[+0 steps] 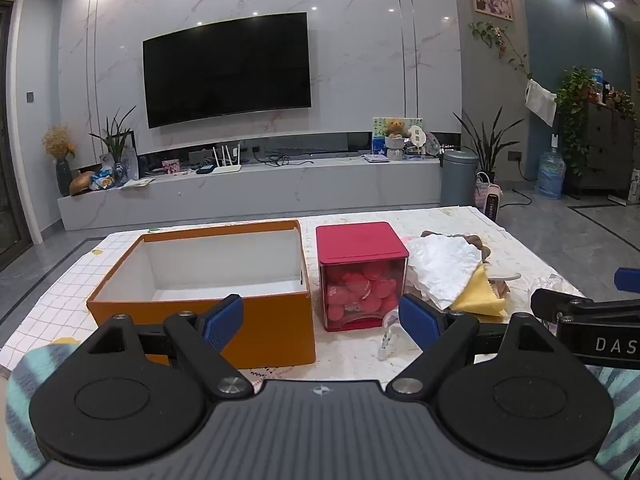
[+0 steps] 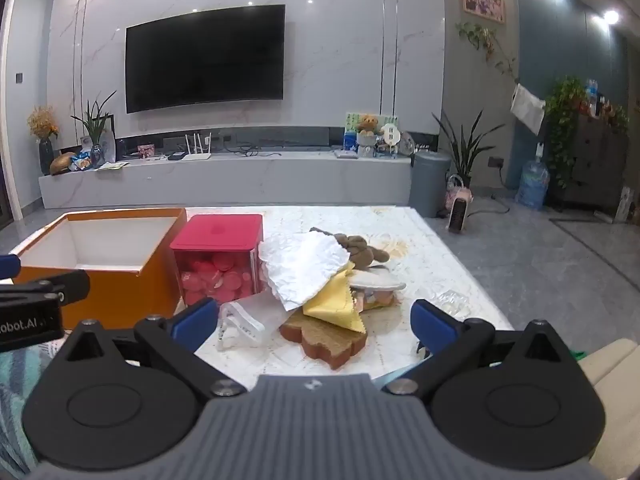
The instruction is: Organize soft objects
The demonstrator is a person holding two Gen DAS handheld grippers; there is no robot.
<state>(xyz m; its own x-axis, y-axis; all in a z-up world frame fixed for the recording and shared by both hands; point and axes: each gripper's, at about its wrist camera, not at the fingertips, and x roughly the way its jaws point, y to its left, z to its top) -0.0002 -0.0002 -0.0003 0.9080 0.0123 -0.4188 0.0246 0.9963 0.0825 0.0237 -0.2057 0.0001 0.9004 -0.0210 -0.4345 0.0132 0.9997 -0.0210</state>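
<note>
An open orange box (image 1: 276, 320) (image 2: 120, 292) with a white inside stands on the left of the table. To its right lies a heap of soft things: a white crumpled cloth (image 2: 304, 268) (image 1: 444, 268), a yellow cloth (image 2: 336, 304) (image 1: 480, 300), a brown plush piece (image 2: 360, 250) and a brown toast-shaped pad (image 2: 332, 346). My left gripper (image 1: 320, 320) hangs open in front of the box and a red container. My right gripper (image 2: 316, 322) is open just before the heap, with nothing between its fingers.
A red-lidded clear container (image 1: 362, 276) (image 2: 220, 264) full of pink pieces stands between box and heap. A small white plastic item (image 2: 240, 328) lies near the front edge. The checked tablecloth (image 1: 60, 292) covers the table; a TV wall and plants lie beyond.
</note>
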